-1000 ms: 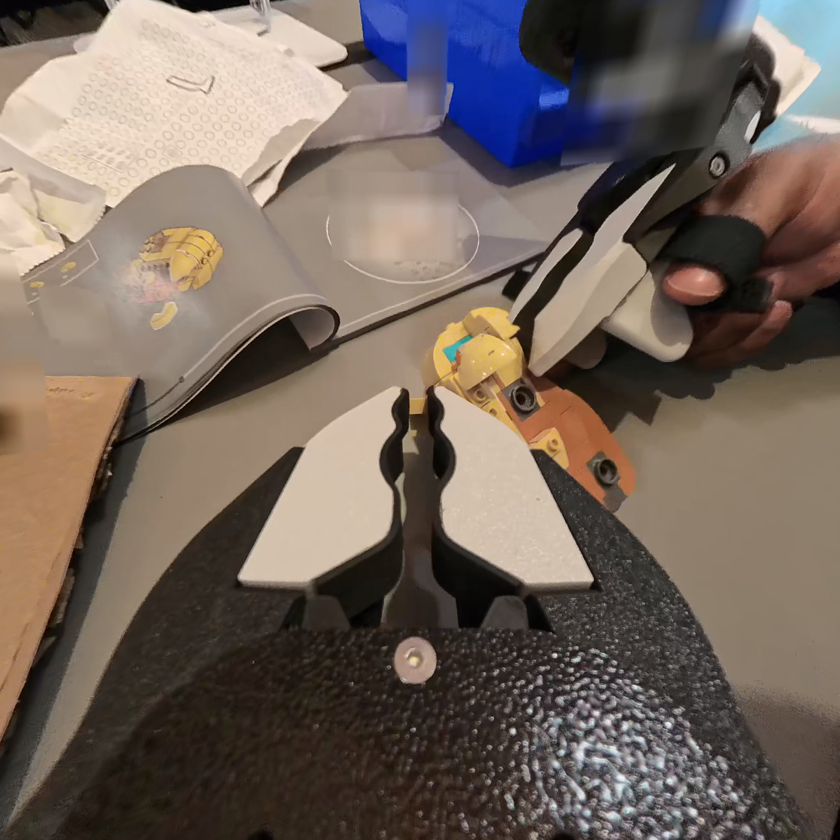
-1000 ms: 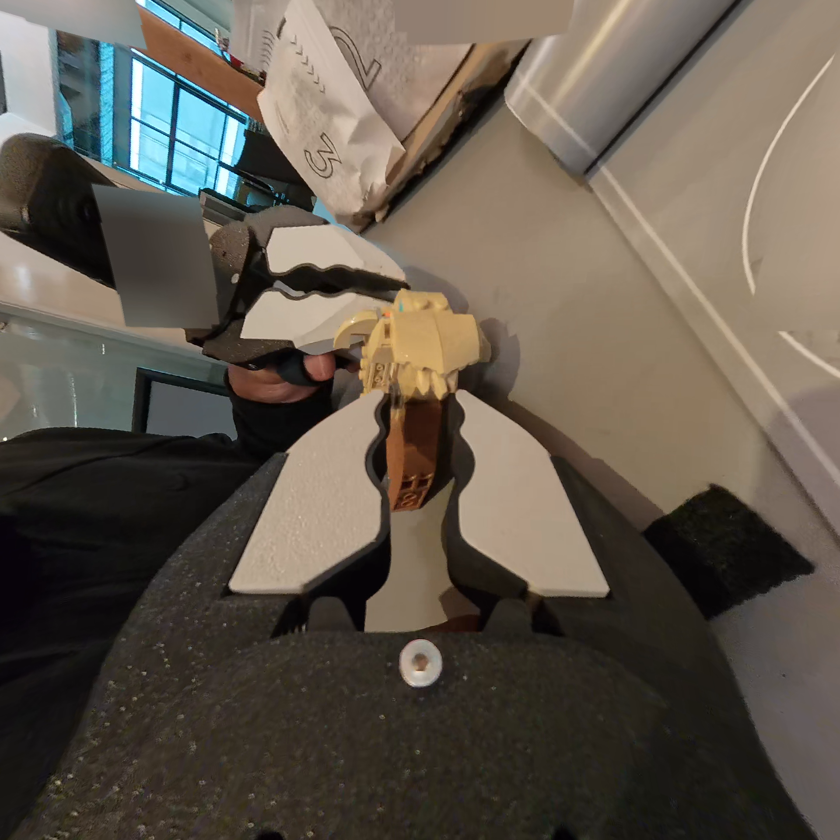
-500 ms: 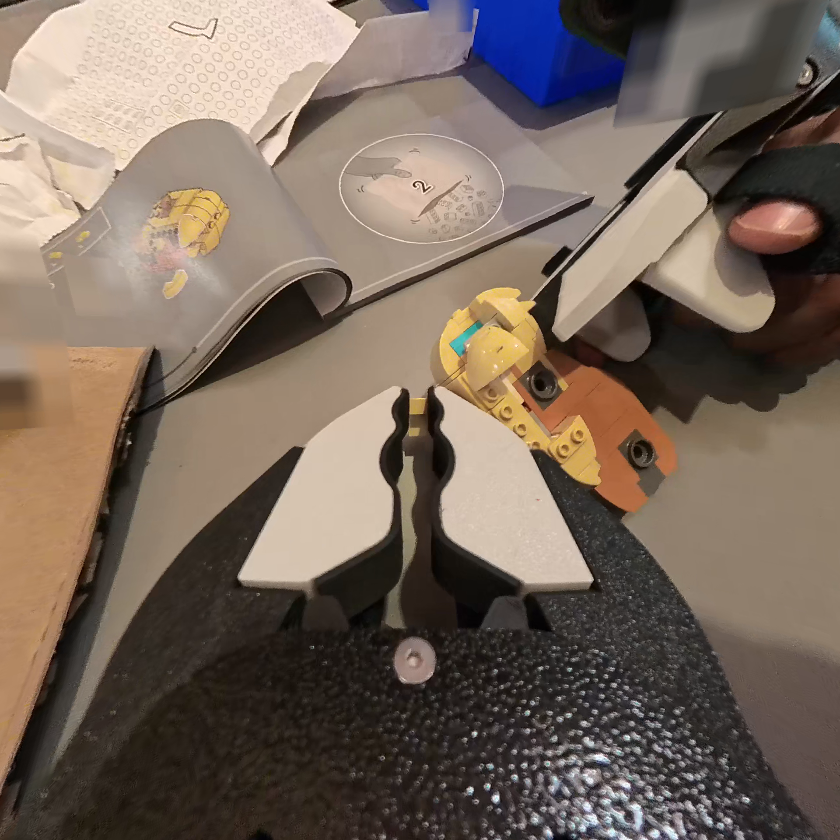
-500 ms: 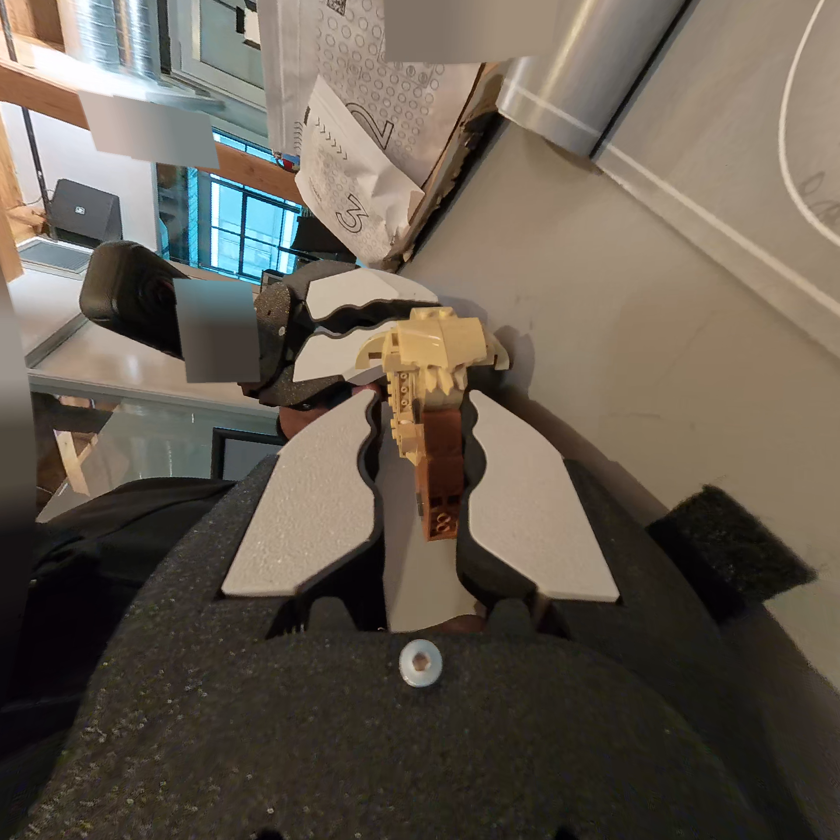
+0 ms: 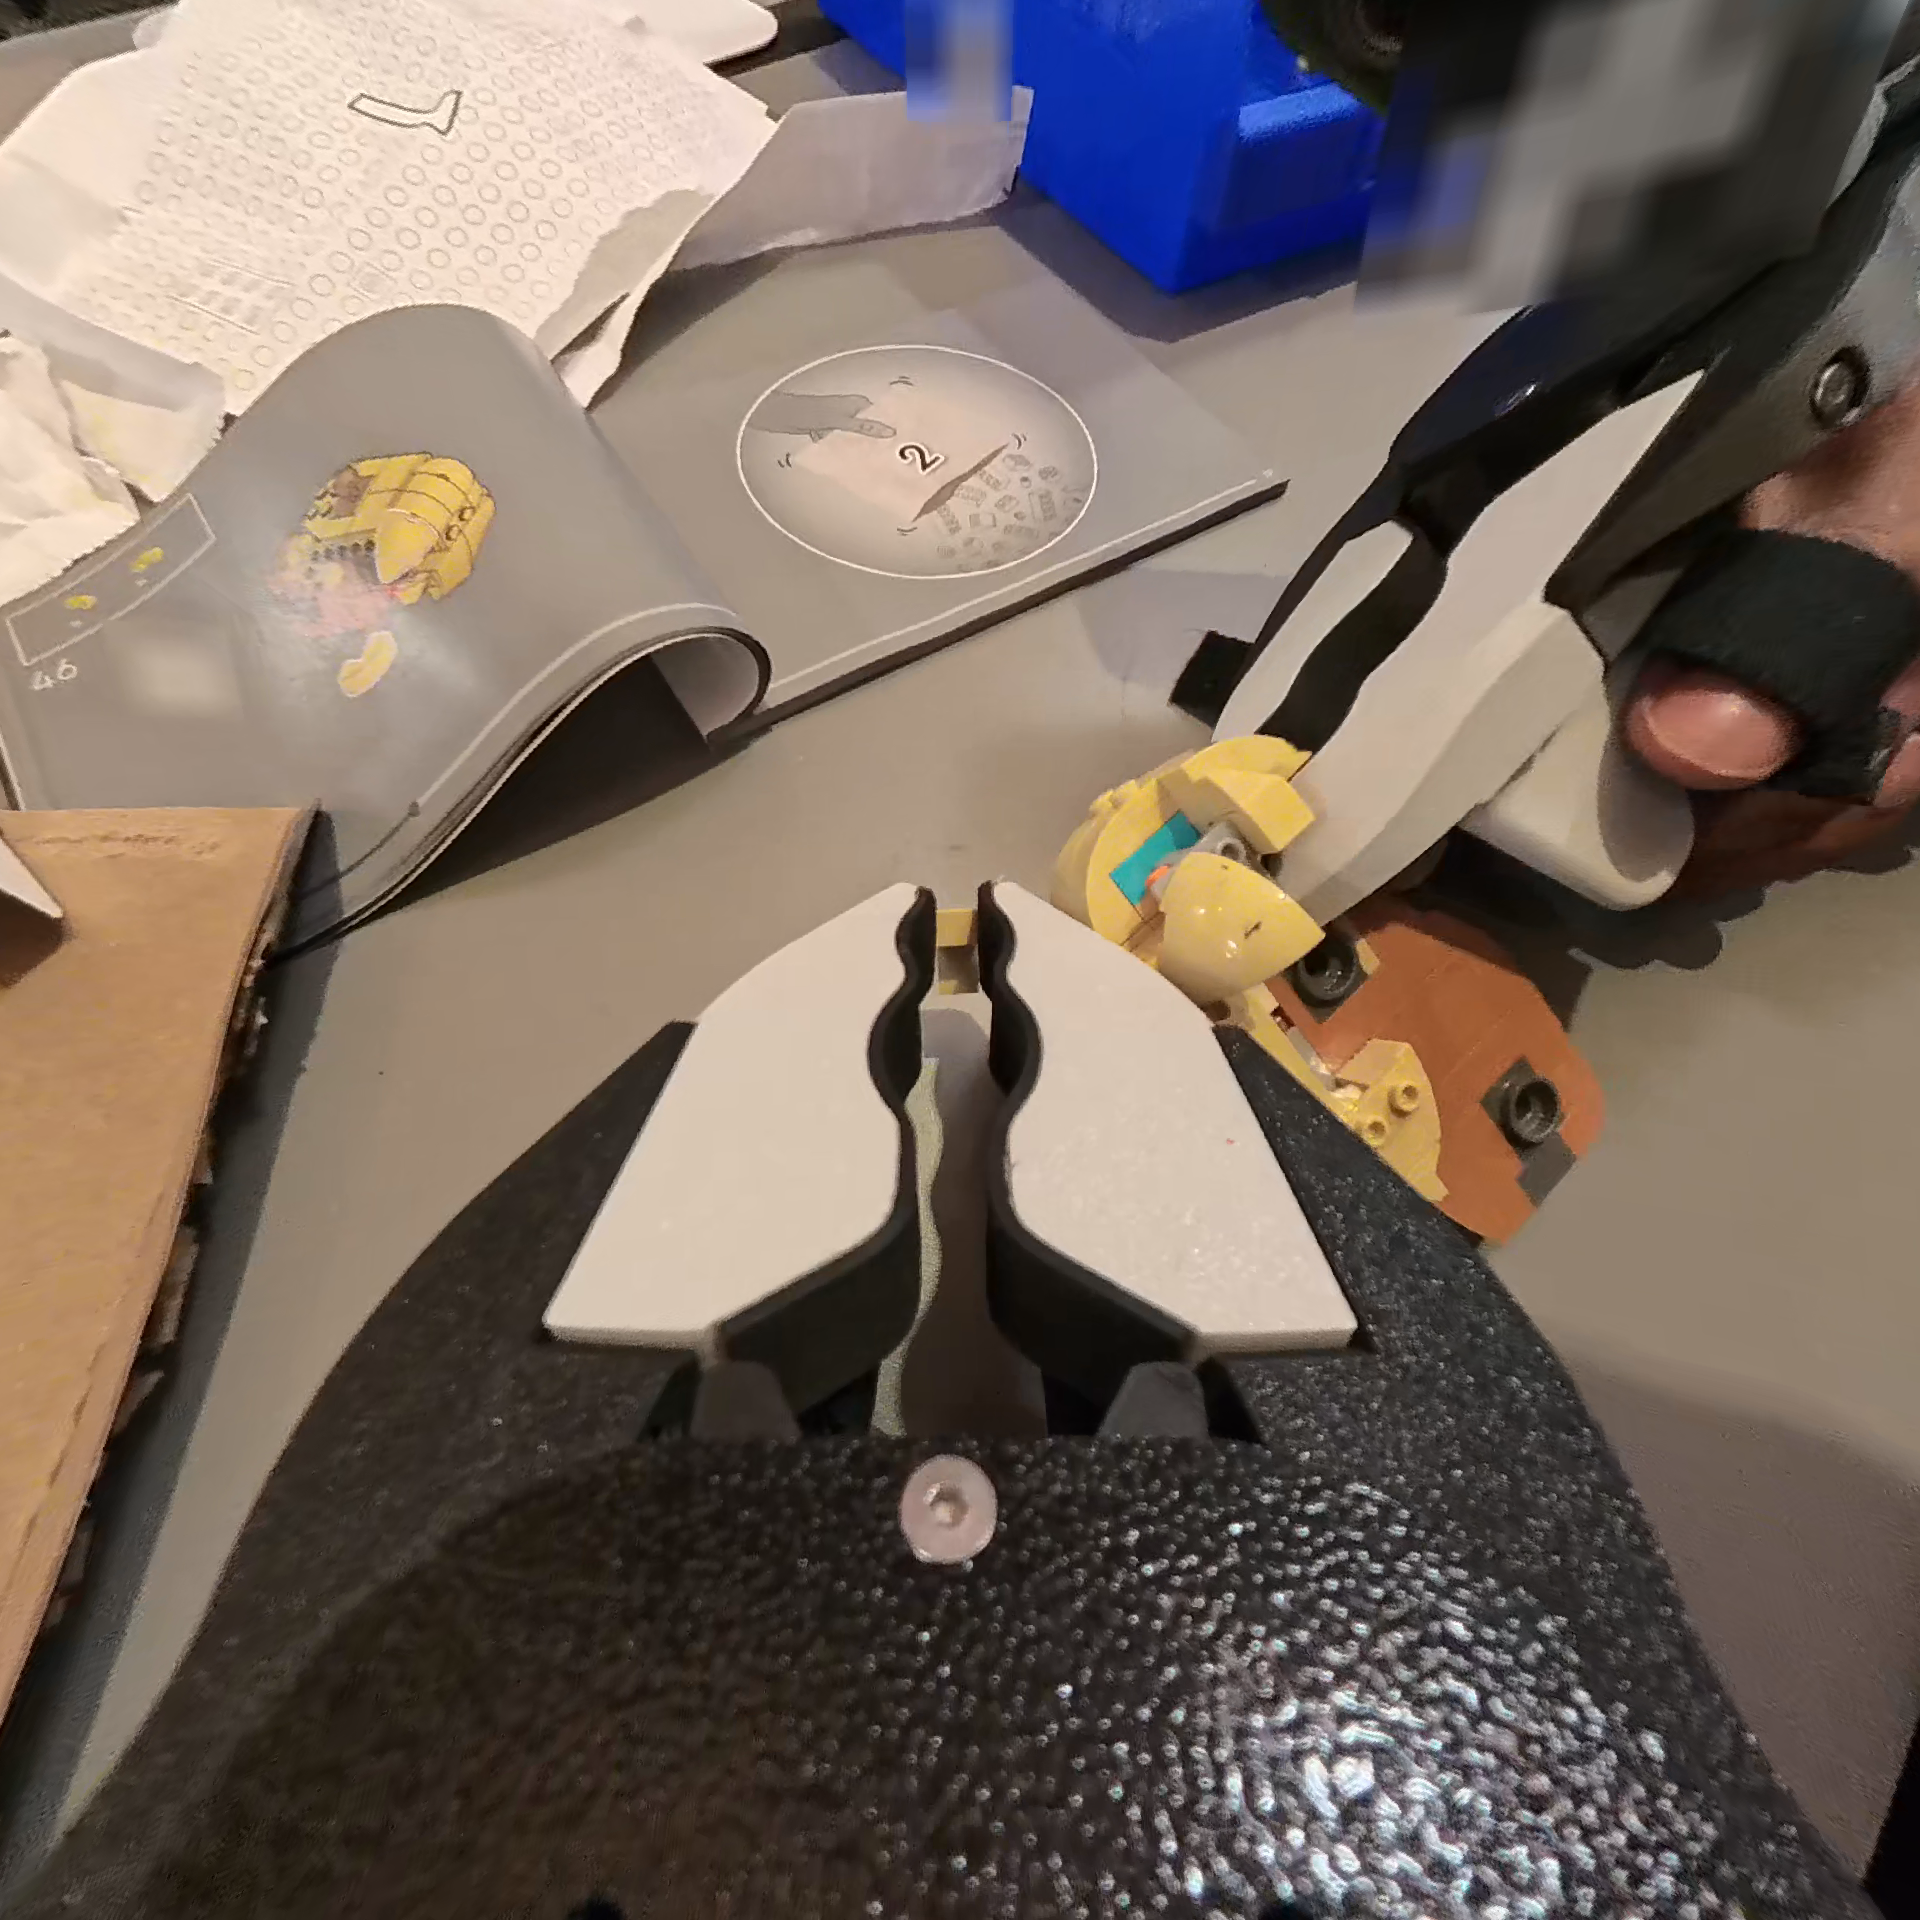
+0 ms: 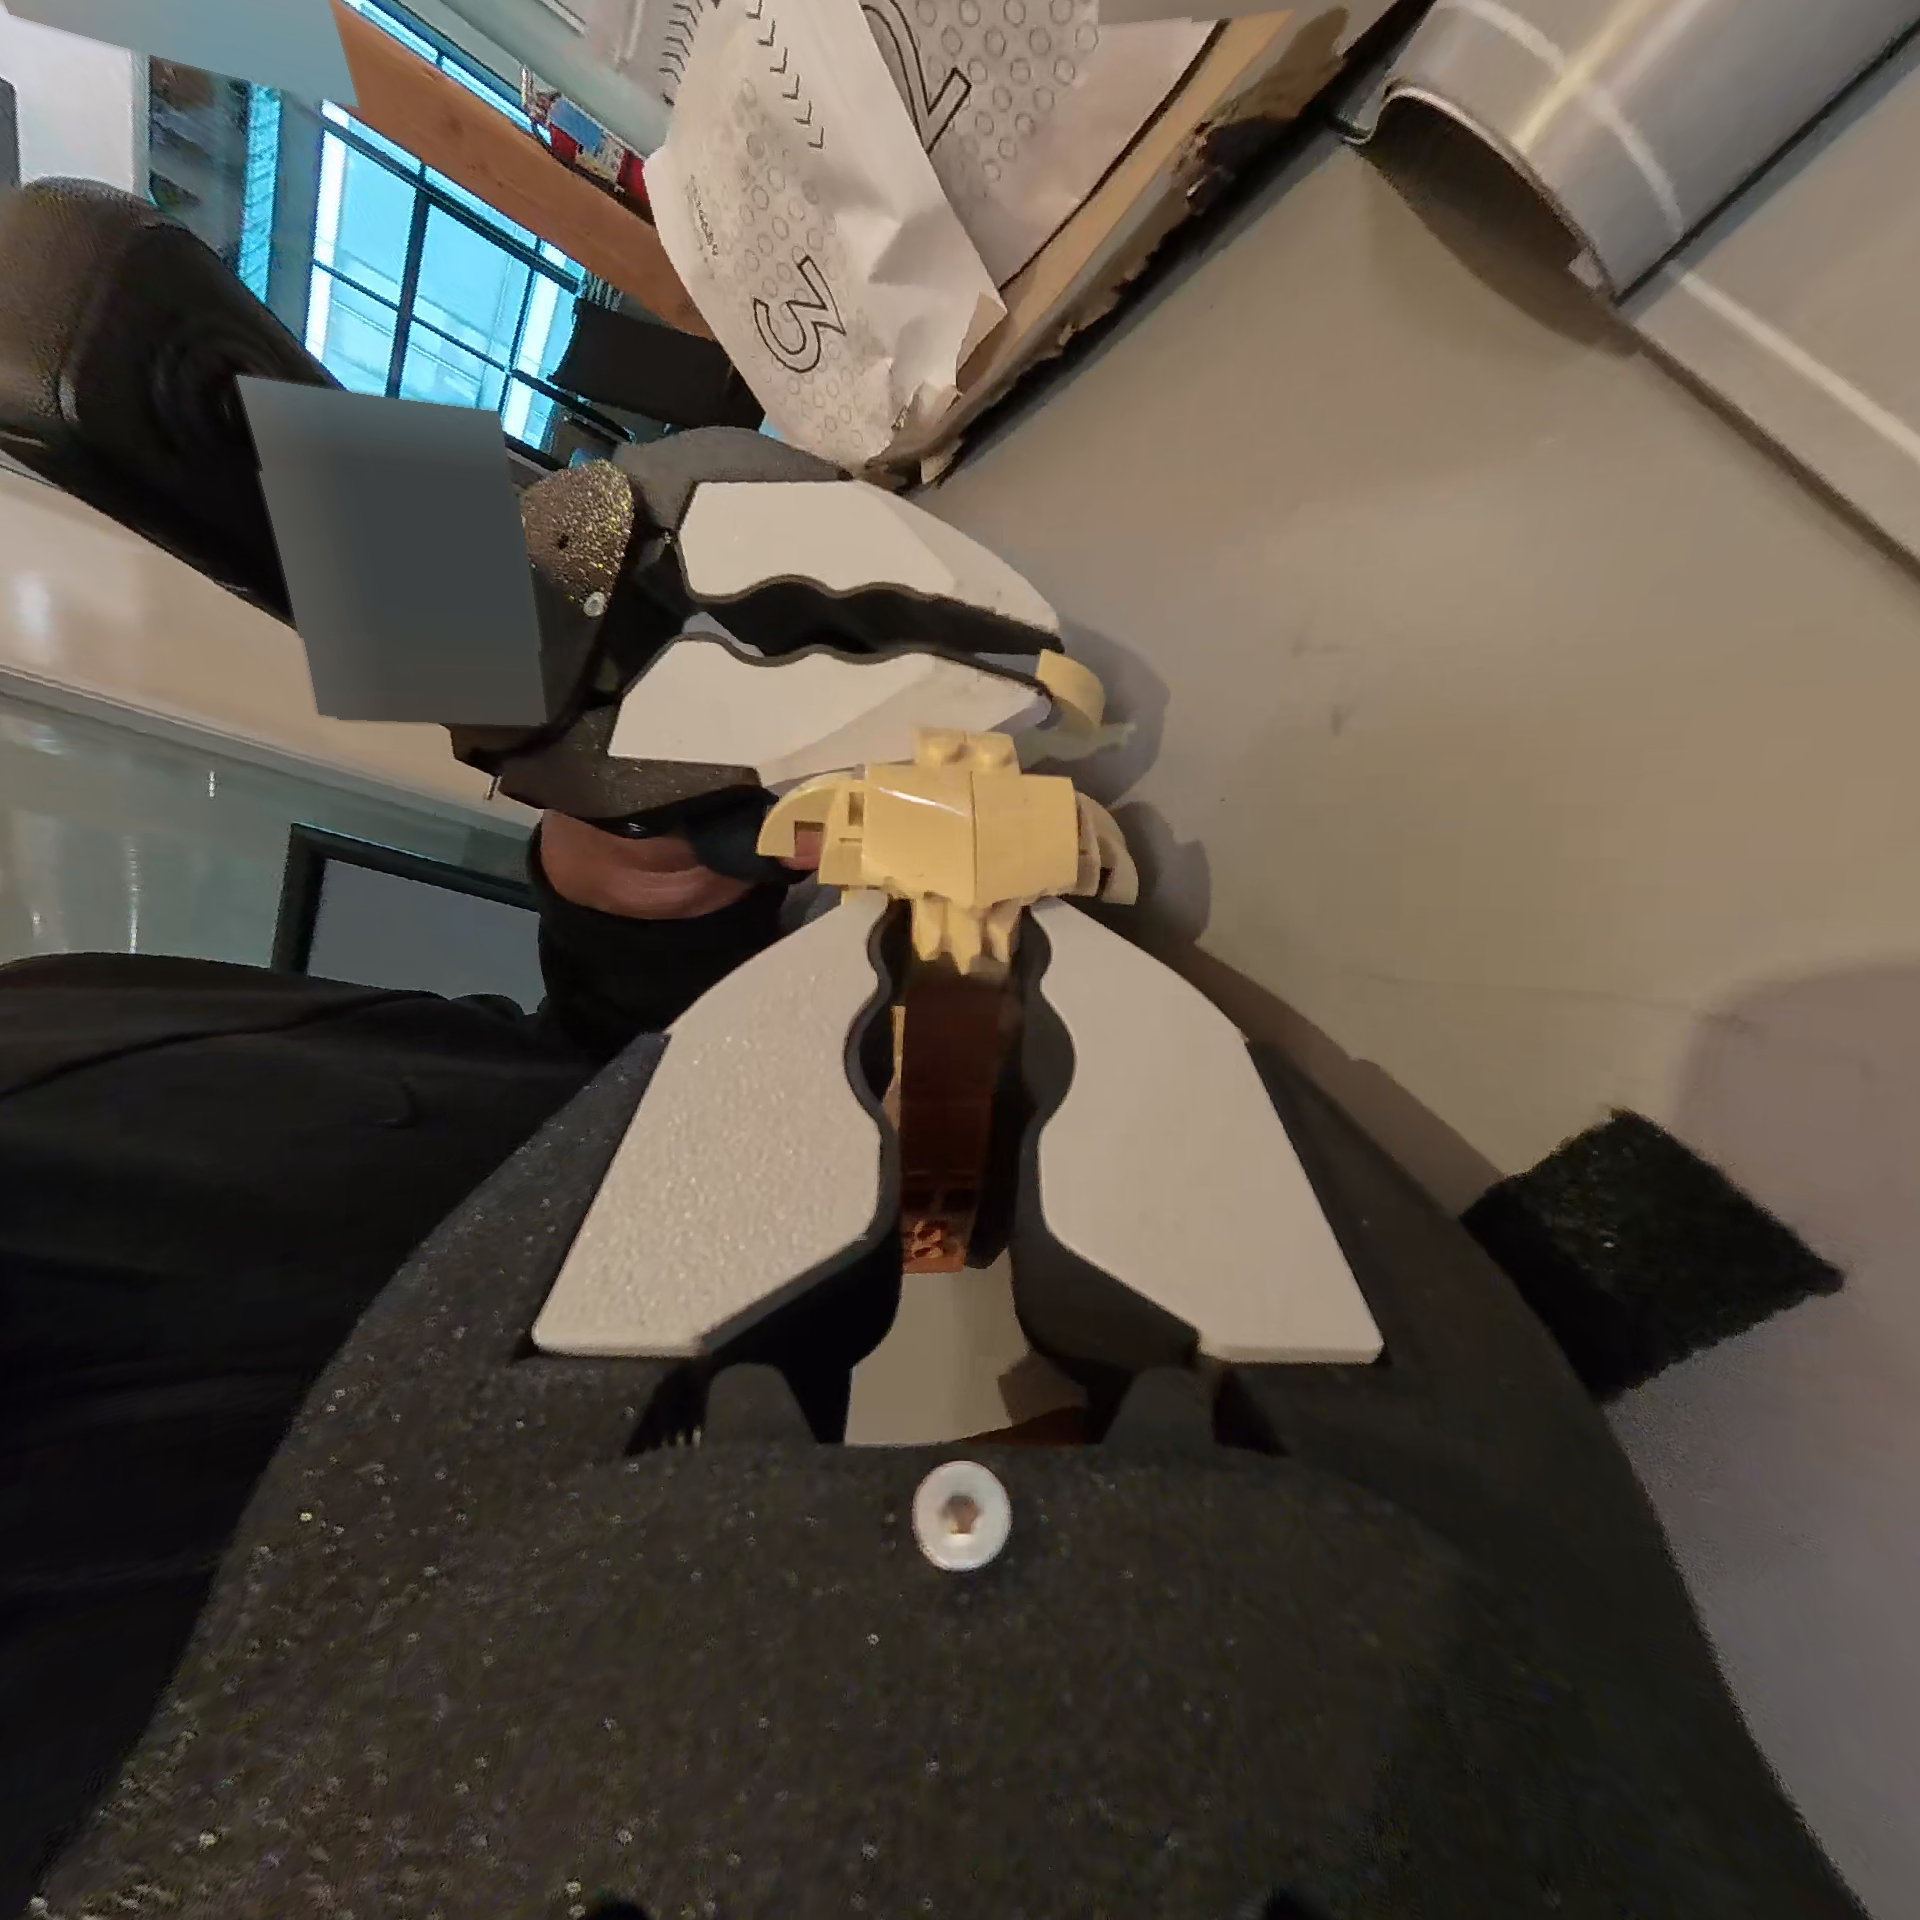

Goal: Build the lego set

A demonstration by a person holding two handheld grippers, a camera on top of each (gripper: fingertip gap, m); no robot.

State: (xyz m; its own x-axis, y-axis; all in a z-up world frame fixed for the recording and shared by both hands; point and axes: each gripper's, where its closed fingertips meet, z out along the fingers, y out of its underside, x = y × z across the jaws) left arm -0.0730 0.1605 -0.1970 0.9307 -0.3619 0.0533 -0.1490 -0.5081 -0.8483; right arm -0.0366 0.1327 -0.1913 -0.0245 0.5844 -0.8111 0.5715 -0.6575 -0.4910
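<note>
On the grey desk, the right hand-held gripper clamps the tan-and-brown brick model by its brown base, while the left hand-held gripper pinches a small tan brick just beside the model, near an open booklet.

Soft, even indoor light falls on the grey tabletop. Daylight glows blue through the far window. Glare glints off the near black housing. Edges bend wide-angle, and the far clutter blurs.
</note>
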